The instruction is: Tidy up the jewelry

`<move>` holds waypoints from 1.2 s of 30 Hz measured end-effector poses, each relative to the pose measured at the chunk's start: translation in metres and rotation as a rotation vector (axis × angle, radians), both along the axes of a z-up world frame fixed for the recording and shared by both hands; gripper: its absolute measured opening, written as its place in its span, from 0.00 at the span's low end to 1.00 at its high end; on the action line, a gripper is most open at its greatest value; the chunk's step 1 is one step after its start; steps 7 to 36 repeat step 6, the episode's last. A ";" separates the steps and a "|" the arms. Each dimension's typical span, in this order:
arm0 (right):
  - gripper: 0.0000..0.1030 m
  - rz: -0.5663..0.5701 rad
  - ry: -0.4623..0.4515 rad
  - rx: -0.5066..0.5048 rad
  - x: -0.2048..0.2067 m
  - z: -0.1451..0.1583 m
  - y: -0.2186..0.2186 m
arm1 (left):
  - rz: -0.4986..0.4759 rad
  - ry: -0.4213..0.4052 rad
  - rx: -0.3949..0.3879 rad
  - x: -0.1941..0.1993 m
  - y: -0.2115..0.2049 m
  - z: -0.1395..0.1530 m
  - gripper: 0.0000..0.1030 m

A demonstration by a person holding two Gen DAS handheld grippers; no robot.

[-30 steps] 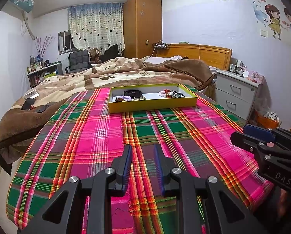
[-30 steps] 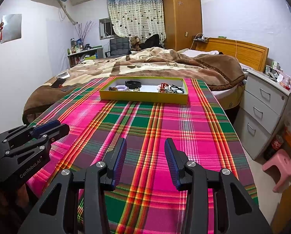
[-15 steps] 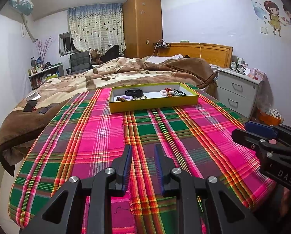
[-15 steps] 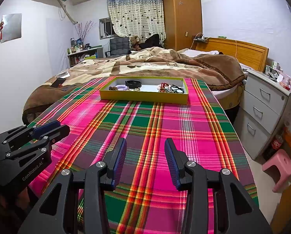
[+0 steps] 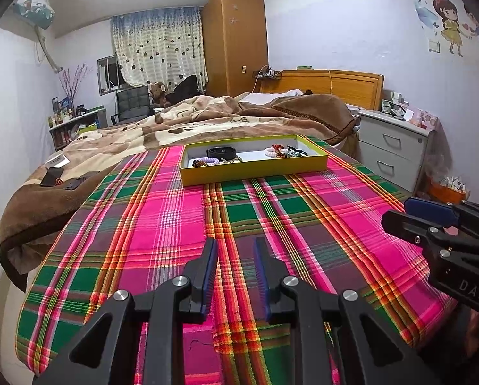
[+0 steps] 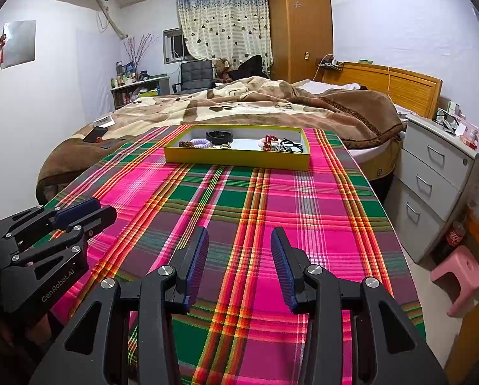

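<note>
My left gripper (image 5: 234, 258) is held low over the near part of the table, fingers parted by a narrow gap with nothing between them. My right gripper (image 6: 239, 250) sits beside it, to the right, parted noticeably wider and likewise empty. Both point toward the far end of the table.

The plaid tablecloth (image 5: 162, 218) beneath and ahead of both grippers carries no loose pieces in either view.

The yellow tray (image 6: 236, 157) rests at the far end of the table, well apart from both grippers. Its long axis runs left to right, with one long wall facing me.

Contents of the tray form two groups:
- Left group: a black band (image 6: 219, 135), a pale purple coil (image 6: 200, 142), and small dark and gold pieces too small to identify.
- Right group: red and white beaded pieces (image 6: 267, 142) and black loops (image 6: 292, 146).

A bare white strip of tray floor separates the groups.

Status: all visible jewelry lies inside the tray. This arrangement fits either a sort already carried out into two clusters, or a tray of pieces awaiting removal or finer arrangement. The pictures do not settle which.
</note>
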State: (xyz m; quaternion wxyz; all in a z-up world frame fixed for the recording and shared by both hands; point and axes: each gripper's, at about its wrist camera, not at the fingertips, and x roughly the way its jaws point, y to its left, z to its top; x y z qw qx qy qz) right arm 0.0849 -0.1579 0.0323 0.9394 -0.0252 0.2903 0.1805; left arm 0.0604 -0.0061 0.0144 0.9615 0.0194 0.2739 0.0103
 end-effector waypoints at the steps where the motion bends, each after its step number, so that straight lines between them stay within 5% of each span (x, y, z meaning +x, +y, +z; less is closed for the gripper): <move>1: 0.40 -0.001 0.000 0.000 0.000 0.000 0.000 | 0.000 0.001 -0.005 0.000 0.001 0.000 0.22; 36: 0.40 -0.002 -0.001 -0.002 -0.001 -0.001 0.000 | -0.001 0.001 -0.016 0.002 0.004 0.000 0.22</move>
